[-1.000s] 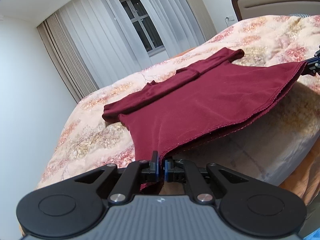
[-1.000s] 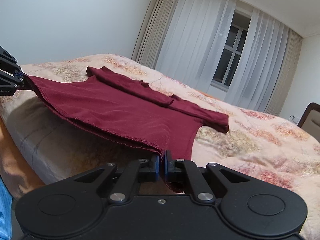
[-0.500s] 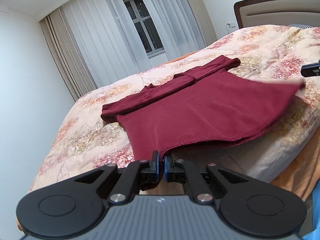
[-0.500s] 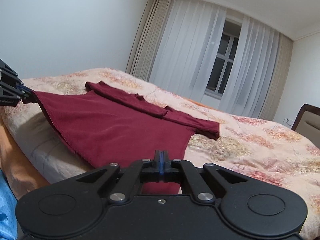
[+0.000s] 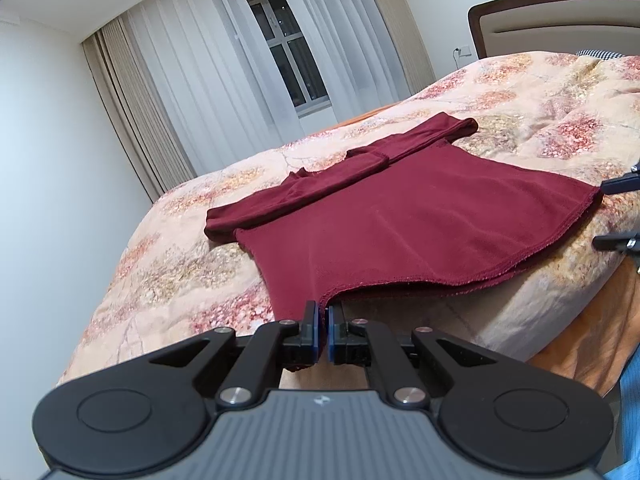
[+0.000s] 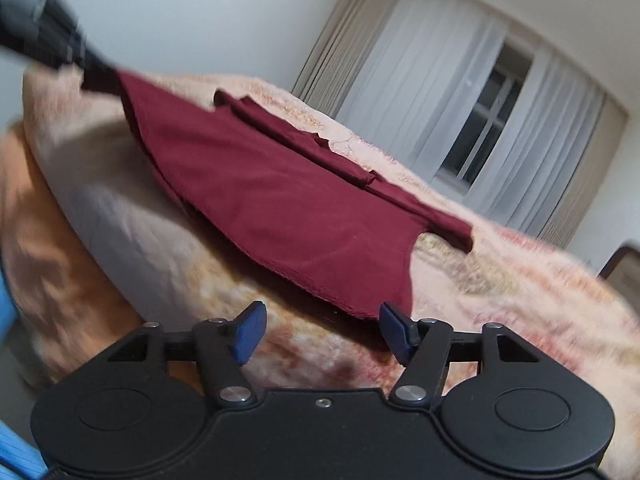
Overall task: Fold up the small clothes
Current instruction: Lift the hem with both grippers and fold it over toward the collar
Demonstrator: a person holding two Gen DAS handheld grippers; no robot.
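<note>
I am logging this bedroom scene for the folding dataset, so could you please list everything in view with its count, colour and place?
shirt: one, dark red, spread flat on the bed, hem at the near edge.
bedspread: one, peach with a red and tan floral print, covering the bed.
headboard: one, brown frame with a beige panel, far right.
curtains: white sheers with beige drapes beside them, over the window.
window: one, white frame, dark outside.
wall socket: one, white, beside the headboard.
left gripper: black, blue pads, shut on the shirt's hem corner.
right gripper: black, blue pads, jaws just opened, nothing between them.
</note>
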